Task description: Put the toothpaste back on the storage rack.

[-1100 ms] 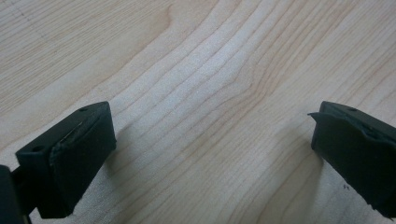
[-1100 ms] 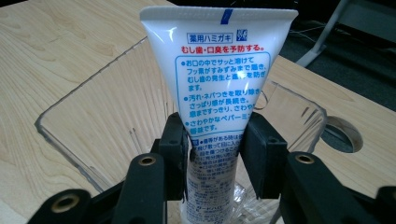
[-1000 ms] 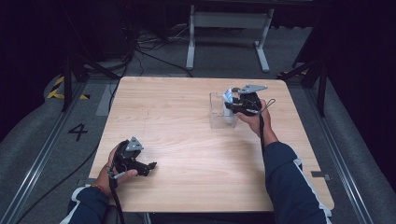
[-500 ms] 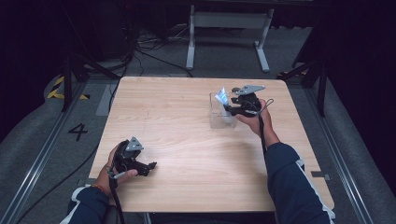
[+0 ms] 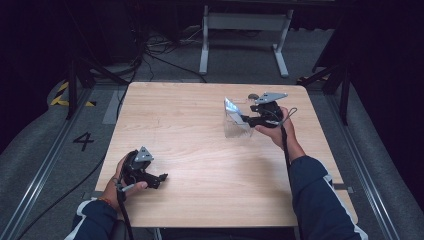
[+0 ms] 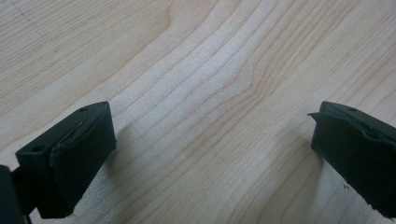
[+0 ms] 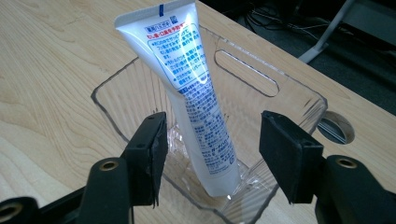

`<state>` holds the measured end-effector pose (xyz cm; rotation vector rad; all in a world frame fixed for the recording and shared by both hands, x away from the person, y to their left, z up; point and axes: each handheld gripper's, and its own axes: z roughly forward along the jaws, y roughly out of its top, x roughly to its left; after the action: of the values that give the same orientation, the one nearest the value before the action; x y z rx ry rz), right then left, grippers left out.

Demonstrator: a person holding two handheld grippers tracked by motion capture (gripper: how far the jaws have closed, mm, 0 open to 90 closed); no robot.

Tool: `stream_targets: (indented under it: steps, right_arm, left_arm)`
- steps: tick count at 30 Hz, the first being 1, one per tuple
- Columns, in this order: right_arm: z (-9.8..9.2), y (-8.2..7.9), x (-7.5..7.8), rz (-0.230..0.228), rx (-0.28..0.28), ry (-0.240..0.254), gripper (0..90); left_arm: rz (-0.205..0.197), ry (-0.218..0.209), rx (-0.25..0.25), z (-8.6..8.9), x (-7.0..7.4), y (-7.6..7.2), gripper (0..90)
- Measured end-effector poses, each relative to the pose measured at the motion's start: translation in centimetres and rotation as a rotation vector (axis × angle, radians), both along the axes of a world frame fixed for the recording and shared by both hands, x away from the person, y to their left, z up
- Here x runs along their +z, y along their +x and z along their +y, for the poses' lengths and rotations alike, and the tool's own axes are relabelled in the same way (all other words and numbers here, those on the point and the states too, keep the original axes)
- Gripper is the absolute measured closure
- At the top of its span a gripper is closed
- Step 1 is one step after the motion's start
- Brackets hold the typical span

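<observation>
A white tube (image 7: 191, 88) with blue print stands cap-down and leaning in a clear plastic bin (image 7: 261, 79). My right gripper (image 7: 215, 128) is open. Its jaws have just been opening and stand on either side of the tube with a gap on both sides, touching nothing. In the high view the tube (image 5: 231, 106) pokes out of the bin (image 5: 235, 129) at the table's far right, with the right gripper (image 5: 246, 120) just beside it. My left gripper (image 5: 161, 178) rests near the front left corner. Its jaws (image 6: 210, 135) are wide open over bare wood.
The wooden table (image 5: 200, 150) has a round hole (image 7: 337, 127) just behind the bin, near its far right edge. Cables and a metal stand (image 5: 245, 30) lie on the floor beyond the table.
The tube's top has leaned to the left, away from the right gripper, which has barely shifted. The left hand has stayed still.
</observation>
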<state>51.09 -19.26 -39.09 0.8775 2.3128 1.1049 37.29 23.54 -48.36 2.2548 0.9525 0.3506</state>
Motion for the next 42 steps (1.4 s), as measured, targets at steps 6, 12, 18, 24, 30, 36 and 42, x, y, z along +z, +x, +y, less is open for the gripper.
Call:
stream_targets:
  steps: [6,12,18,24,30,36,42]
  right_arm:
    - [-0.5,-0.8,0.4,-0.015,-0.005,-0.003,41.9]
    - [-0.8,-1.5,0.8,-0.024,0.006,-0.013,40.5]
    - [-1.0,-2.3,1.2,-0.034,0.006,-0.036,38.3]
    - [-1.4,-3.2,1.6,-0.044,0.014,-0.069,37.2]
    - [-1.7,-4.1,1.7,-0.049,0.025,-0.094,36.5]
    - [-2.0,-5.0,1.6,-0.053,0.041,-0.12,35.9]
    - [-2.3,-5.7,1.2,-0.047,0.046,-0.139,35.6]
  left_arm:
    - [-0.001,0.001,-0.001,0.0,0.0,0.0,0.2]
    - [-0.001,0.001,-0.001,0.0,0.0,0.0,0.2]
    - [0.0,0.0,0.0,0.0,0.0,0.0,0.2]
    - [-0.001,0.001,0.001,0.0,0.0,0.0,0.2]
    - [0.0,0.0,0.001,0.0,0.0,0.0,0.2]
    - [-0.001,0.0,0.001,0.0,0.0,0.0,0.2]
    - [-0.001,0.002,-0.001,0.0,0.0,0.0,0.2]
